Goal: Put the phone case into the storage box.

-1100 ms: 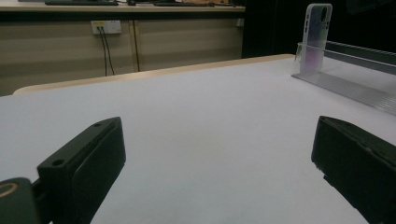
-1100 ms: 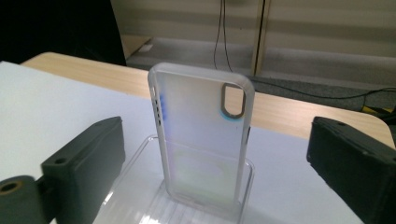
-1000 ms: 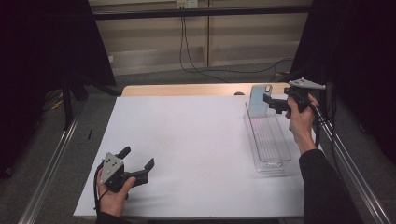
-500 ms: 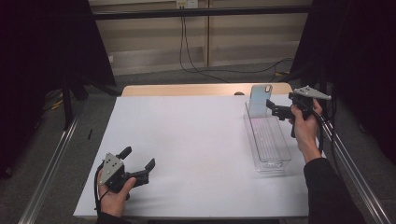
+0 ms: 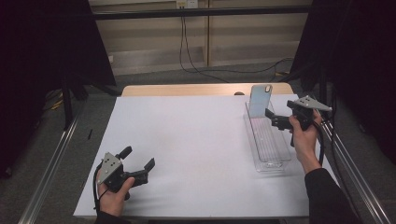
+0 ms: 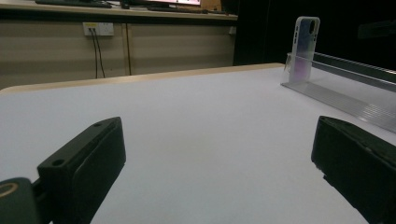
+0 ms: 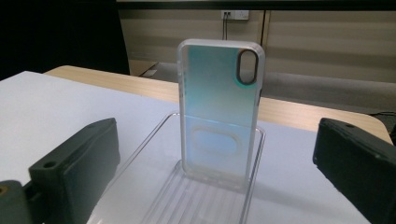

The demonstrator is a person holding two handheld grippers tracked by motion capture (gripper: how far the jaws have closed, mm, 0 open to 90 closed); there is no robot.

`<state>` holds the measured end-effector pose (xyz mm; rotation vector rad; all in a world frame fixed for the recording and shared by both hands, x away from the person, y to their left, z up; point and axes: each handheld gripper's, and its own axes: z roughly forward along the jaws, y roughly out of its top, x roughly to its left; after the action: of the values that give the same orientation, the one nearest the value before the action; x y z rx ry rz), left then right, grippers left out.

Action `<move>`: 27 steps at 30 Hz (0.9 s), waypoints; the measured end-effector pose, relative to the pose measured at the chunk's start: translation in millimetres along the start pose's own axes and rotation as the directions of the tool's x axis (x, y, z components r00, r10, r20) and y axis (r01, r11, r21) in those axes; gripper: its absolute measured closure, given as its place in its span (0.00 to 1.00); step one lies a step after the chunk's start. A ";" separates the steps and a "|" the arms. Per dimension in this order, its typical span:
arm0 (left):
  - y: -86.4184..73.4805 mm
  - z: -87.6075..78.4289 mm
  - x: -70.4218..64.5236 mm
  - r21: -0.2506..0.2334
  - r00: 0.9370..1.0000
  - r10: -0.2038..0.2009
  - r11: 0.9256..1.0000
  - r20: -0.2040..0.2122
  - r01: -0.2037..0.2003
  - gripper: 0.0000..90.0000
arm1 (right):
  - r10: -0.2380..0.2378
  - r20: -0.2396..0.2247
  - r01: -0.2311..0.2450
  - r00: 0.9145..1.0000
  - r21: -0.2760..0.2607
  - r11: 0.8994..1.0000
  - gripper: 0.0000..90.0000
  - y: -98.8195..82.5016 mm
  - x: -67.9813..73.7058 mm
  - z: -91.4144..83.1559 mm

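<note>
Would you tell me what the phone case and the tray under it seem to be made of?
The phone case looks like clear glossy plastic with a bluish iridescent sheen; the wall shows through it. The tray looks like clear hard plastic, probably acrylic: see-through, with a ribbed floor.

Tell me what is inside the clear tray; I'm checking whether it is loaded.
One phone case stands upright at the far end of the clear tray, leaning on its end wall. The rest of the ribbed floor looks bare. The case's lower edge behind the tray lip is hard to see.
</note>
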<state>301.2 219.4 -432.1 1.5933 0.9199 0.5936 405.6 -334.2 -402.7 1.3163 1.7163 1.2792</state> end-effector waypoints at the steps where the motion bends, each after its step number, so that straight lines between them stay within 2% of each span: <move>1: 0.3 -0.8 -0.2 0.002 1.000 0.007 1.000 -0.003 -0.007 0.03 | -0.002 0.003 0.002 1.000 -0.004 1.000 0.00 -0.8 0.9 -1.8; 6: 1.8 -2.9 -1.9 -0.004 1.000 0.018 1.000 -0.010 -0.018 0.03 | -0.002 0.007 0.002 1.000 -0.027 1.000 0.00 -3.4 3.2 -14.2; 9: 1.3 -3.4 -2.9 -0.002 1.000 0.019 1.000 -0.011 -0.019 0.03 | 0.029 -0.011 -0.029 1.000 -0.030 0.999 0.00 -5.1 3.8 -20.9; 11: 0.6 -4.9 -3.1 0.001 1.000 0.019 1.000 -0.013 -0.019 0.03 | 0.000 0.006 0.001 1.000 -0.035 0.999 0.00 -6.8 5.6 -24.5; 15: 0.8 -9.7 -2.5 -0.006 0.999 0.024 1.000 -0.034 -0.024 0.03 | -0.005 0.020 0.006 1.000 -0.051 0.999 0.00 -11.1 9.1 -32.6; 27: -0.2 -11.1 -3.9 -0.005 0.999 0.023 1.000 -0.032 -0.023 0.03 | -0.014 0.004 0.014 1.000 -0.076 0.997 0.00 -25.1 15.2 -53.4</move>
<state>290.3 222.6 -429.4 1.5958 0.9239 0.6387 344.9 -337.8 -406.8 1.2598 1.6549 1.3206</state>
